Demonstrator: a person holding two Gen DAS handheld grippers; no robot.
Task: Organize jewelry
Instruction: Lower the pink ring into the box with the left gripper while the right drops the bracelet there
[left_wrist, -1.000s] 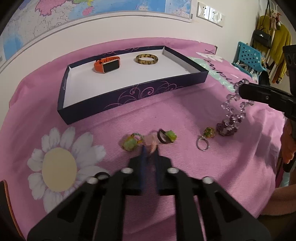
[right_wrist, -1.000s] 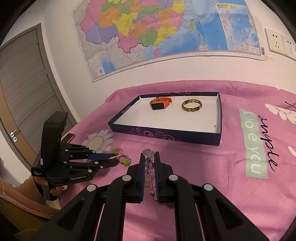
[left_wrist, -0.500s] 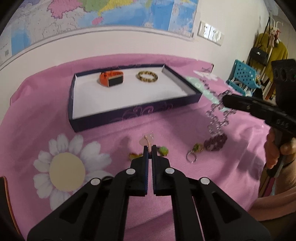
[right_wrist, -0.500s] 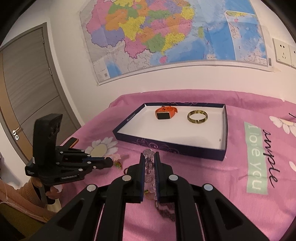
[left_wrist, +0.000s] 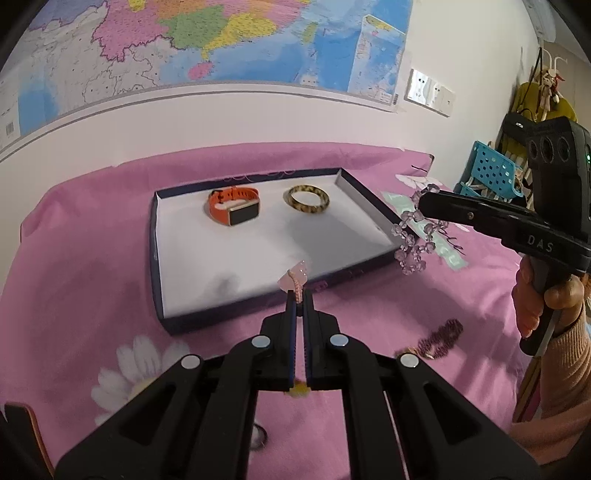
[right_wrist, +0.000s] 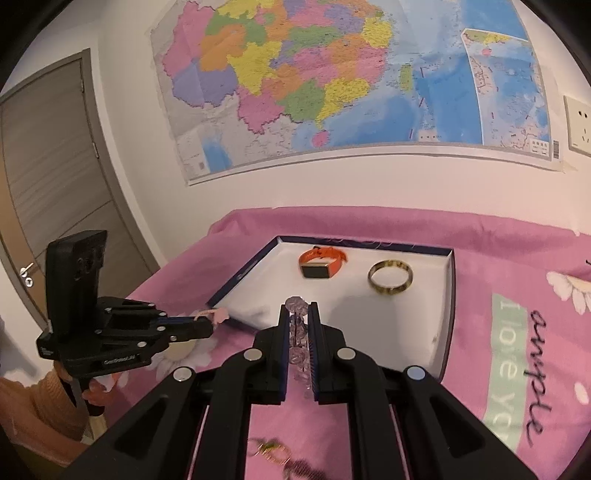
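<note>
Both sets of jaws are clamped on jewelry. Left gripper (left_wrist: 299, 301) pinches a pink cord with a pale pink stone (left_wrist: 296, 277) held up past its tips, at the tray's (left_wrist: 156, 258) near wall. Right gripper (right_wrist: 297, 317) squeezes a clear bead bracelet (left_wrist: 413, 240), which dangles in a loop just beside the tray's right side. Inside the tray (white floor, dark walls) lie an orange watch (left_wrist: 233, 210) and a bangle (left_wrist: 308, 199), side by side and apart. A dark bead piece (left_wrist: 441, 336) rests on the pink cloth (left_wrist: 92, 280).
</note>
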